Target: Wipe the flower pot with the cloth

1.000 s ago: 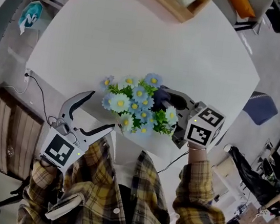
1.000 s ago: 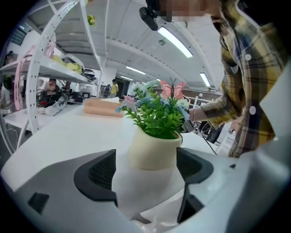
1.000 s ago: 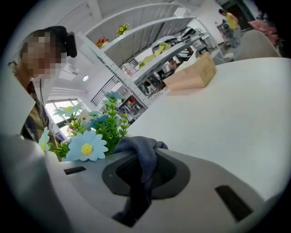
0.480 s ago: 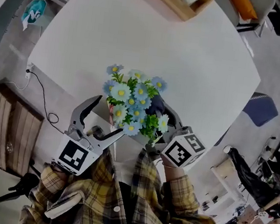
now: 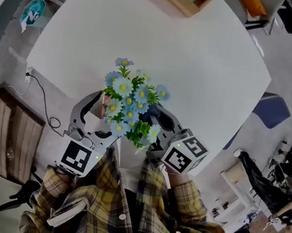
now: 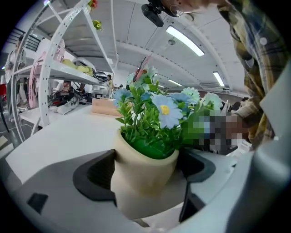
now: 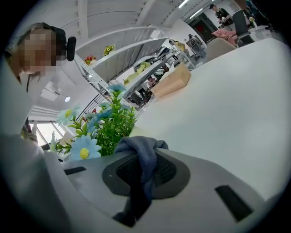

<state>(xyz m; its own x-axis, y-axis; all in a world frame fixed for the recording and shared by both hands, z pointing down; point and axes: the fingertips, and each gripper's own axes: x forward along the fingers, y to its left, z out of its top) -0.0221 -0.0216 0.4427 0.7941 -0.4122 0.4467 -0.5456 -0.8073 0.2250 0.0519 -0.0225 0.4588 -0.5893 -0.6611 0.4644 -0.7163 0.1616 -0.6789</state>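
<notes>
The left gripper [image 5: 106, 117] has its jaws spread to their widest round the flower pot [image 6: 143, 172], pads just beside its wall (no squeeze visible), at the desk's [image 5: 197, 56] near edge. The right gripper [image 5: 156, 121] pinches the blue cloth [image 7: 141, 148] beside the flowers [image 5: 129, 103]. Best steady the pot low down, then sweep the cloth under the leaves.

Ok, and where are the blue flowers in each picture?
Head view: the blue flowers are in the middle, near the table's closest edge.
Left gripper view: right in the centre, growing out of the cream flower pot.
Right gripper view: on the left, behind the cloth.
Shared landmark: the wooden box at the table's far edge, also here and here.
</notes>
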